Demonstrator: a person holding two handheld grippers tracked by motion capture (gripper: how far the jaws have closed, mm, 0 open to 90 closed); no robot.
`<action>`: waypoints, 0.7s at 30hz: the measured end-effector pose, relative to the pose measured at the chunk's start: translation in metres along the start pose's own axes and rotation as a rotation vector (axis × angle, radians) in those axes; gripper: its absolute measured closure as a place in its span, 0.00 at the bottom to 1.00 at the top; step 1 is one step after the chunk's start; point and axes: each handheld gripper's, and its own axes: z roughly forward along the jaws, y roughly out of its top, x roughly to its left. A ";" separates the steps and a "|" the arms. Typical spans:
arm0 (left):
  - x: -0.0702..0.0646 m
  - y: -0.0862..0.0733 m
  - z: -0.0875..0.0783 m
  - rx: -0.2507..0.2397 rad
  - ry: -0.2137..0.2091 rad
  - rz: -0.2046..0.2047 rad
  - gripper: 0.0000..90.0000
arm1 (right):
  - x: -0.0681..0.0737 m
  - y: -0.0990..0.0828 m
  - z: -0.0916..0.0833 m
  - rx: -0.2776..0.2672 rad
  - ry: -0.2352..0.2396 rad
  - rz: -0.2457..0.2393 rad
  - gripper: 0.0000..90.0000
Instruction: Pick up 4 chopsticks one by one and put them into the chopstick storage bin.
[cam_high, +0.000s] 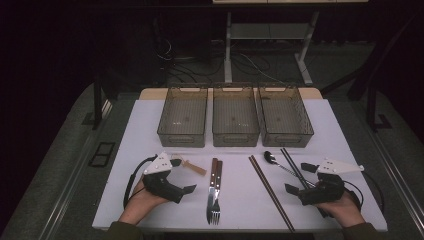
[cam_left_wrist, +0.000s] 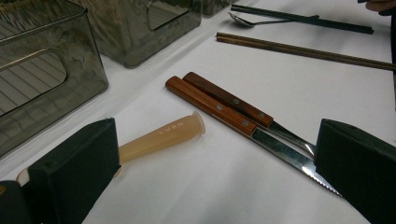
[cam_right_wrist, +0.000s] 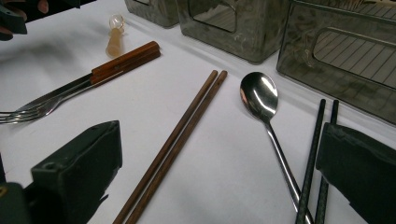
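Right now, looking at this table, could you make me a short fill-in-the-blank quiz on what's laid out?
1. Along the table's far side stand ___ clear bins.
2. The knife and fork have ___ handles.
3. The spoon lies between brown chopsticks and ___ chopsticks.
4. Both grippers' jaws are ___.

Missing: three; wooden; black; open

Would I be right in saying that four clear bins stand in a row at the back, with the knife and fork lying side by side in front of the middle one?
Not quite: three clear bins stand in the row, not four, as the high view shows. The knife and fork do lie side by side in front of the middle one.
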 end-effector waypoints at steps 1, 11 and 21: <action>0.000 0.000 0.000 -0.001 0.000 -0.003 0.00 | 0.000 0.000 -0.001 0.000 -0.004 -0.002 0.01; -0.001 0.000 0.000 -0.005 -0.010 -0.006 0.00 | -0.001 0.001 -0.004 0.000 -0.017 0.001 0.01; -0.001 0.000 0.000 -0.011 -0.018 -0.013 0.00 | -0.005 0.003 -0.005 0.038 -0.053 -0.007 0.06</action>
